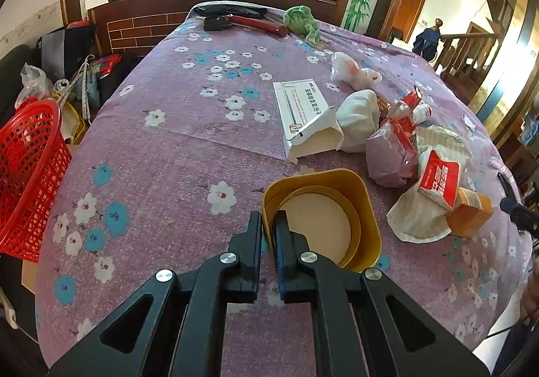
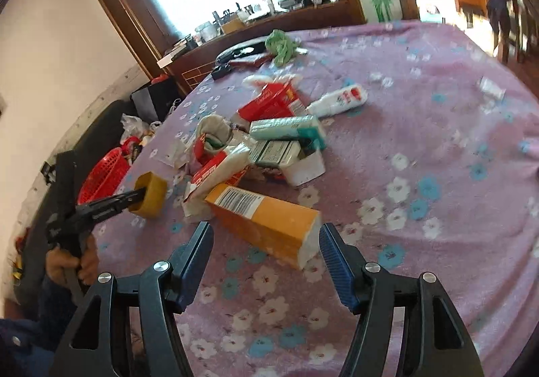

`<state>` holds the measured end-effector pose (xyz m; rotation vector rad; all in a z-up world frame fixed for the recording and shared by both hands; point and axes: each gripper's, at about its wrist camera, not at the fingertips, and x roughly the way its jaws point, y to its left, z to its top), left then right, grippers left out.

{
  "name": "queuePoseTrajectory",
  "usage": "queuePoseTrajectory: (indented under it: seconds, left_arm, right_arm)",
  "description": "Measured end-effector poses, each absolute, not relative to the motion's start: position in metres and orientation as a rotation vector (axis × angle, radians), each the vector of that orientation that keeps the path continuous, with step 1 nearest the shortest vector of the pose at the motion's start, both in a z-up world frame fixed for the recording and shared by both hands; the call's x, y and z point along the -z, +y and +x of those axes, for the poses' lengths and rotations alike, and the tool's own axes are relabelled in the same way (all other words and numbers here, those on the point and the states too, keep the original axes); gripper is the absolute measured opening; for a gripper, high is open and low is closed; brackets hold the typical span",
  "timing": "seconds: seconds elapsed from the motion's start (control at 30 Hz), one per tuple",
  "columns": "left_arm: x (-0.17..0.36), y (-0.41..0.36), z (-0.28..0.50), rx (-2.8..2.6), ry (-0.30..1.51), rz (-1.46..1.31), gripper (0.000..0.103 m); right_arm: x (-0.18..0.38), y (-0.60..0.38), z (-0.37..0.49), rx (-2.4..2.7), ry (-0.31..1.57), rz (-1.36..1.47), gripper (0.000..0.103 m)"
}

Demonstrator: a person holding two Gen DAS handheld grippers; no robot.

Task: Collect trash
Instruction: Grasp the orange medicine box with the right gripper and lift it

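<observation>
1. Left gripper (image 1: 268, 225): jaws clenched on the near wall of a yellow paper cup (image 1: 323, 218), lower centre of the left wrist view; one finger inside the rim, one outside; the right wrist view shows the same cup at middle left, held just above the cloth.
2. Right gripper (image 2: 266, 242): jaws released and spread wide, lower centre of its view; an orange carton (image 2: 266, 220) lies between and just beyond the fingertips, not yet grasped.
3. Red basket (image 1: 28, 175): left edge of the left wrist view, beside the table and below its top; presumably the bin; its contents cannot be made out.
4. Trash remaining on the purple flowered cloth (image 1: 168, 148): white box (image 1: 303, 117), white crumpled bags, red-and-white packets (image 1: 439, 180), green-and-white boxes (image 2: 286, 129), a white tube (image 2: 338, 100); all heaped at centre right.
5. Progress, as judged: early; one cup in hand, none visibly binned, most of the heap untouched.
</observation>
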<state>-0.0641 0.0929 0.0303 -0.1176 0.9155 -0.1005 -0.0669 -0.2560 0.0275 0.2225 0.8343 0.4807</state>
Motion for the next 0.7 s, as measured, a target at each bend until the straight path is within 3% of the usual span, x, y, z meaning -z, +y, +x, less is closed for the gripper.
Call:
queuePoseTrajectory:
  seconds: [0.3,0.6,0.67,0.7]
  left_arm:
    - [-0.035,0.093,-0.074,0.109,0.904,-0.117,0.007]
    - [-0.037,0.089,-0.078,0.124,0.894,-0.11,0.007]
    - [-0.036,0.086,-0.08,0.127,0.893,-0.106,0.007]
    - [-0.036,0.084,-0.081,0.13,0.892,-0.106,0.007]
  right_arm:
    - [-0.001,-0.255,-0.025,-0.548,0.912,0.37,0.075]
    - [-0.001,-0.186,-0.065,-0.658,0.927,0.106,0.076]
    - [0.001,-0.176,-0.065,-0.626,0.91,0.052,0.066]
    - [0.004,-0.171,-0.063,-0.599,0.919,0.03,0.047]
